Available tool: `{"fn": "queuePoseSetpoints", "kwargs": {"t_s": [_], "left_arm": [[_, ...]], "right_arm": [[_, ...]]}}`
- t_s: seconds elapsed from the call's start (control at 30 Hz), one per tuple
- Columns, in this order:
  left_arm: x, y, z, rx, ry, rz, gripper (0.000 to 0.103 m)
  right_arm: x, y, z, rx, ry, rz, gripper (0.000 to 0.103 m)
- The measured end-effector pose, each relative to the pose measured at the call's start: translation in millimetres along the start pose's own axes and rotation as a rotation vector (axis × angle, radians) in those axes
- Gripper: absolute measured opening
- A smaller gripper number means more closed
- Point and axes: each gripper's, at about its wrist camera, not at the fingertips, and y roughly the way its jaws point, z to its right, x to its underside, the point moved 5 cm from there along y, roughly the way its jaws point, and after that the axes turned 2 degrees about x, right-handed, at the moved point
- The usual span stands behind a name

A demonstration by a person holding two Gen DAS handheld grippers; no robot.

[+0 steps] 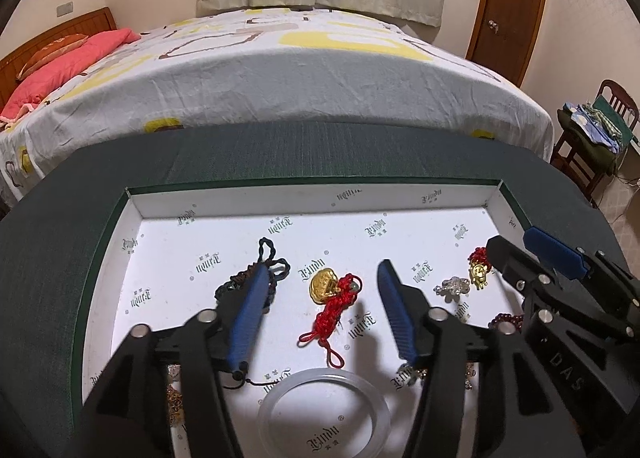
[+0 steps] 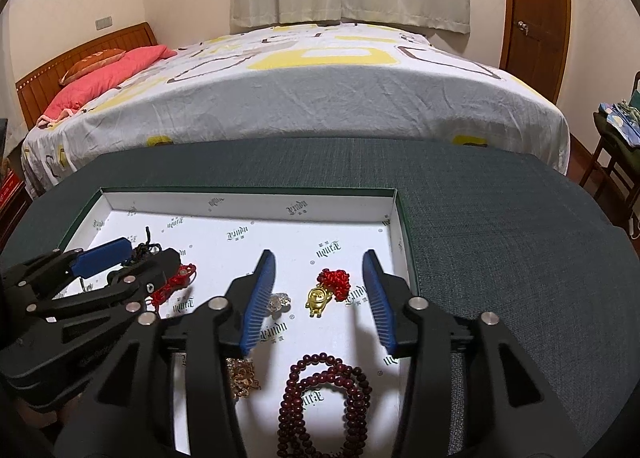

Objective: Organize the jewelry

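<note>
A white-lined tray [image 1: 312, 201] holds the jewelry. In the left wrist view my left gripper [image 1: 324, 266] is open over a gold ingot pendant on a red knotted cord [image 1: 326, 286], which lies loose on the tray between the pads. A black cord piece [image 1: 272, 254] lies under the left finger, and a clear bangle [image 1: 324, 406] sits nearer. In the right wrist view my right gripper [image 2: 319, 256] is open around a small gold figure with a red knot [image 2: 317, 300], with no pad touching it. Dark red beads [image 2: 324, 398] and a gold chain [image 2: 244, 376] lie closer.
A silver charm [image 1: 454, 286] lies between the two grippers. The tray rests on a dark green fabric surface [image 2: 500, 225], which extends to its right. A bed [image 1: 300, 69] stands behind, and a chair with clothes [image 1: 592, 129] is at the far right.
</note>
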Motion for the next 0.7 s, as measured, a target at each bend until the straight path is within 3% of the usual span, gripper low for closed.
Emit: {"fn": "queuePoseSetpoints", "kwargs": {"t_s": [0.27, 0.4, 0.7], "left_arm": [[-1.0, -8.0, -9.0, -0.011, -0.039, 0.033, 0.076], [-0.8, -14.7, -13.8, -0.03, -0.046, 0.07, 0.08], [1.8, -32.4, -21.8, -0.127, -0.014, 0.149, 0.083]], "right_arm": [[-0.2, -1.5, 4.6, 0.0, 0.022, 0.009, 0.058], [0.9, -4.3, 5.1, 0.007, 0.019, 0.019, 0.069], [5.0, -12.2, 7.1, 0.016, 0.03, 0.044, 0.08]]}}
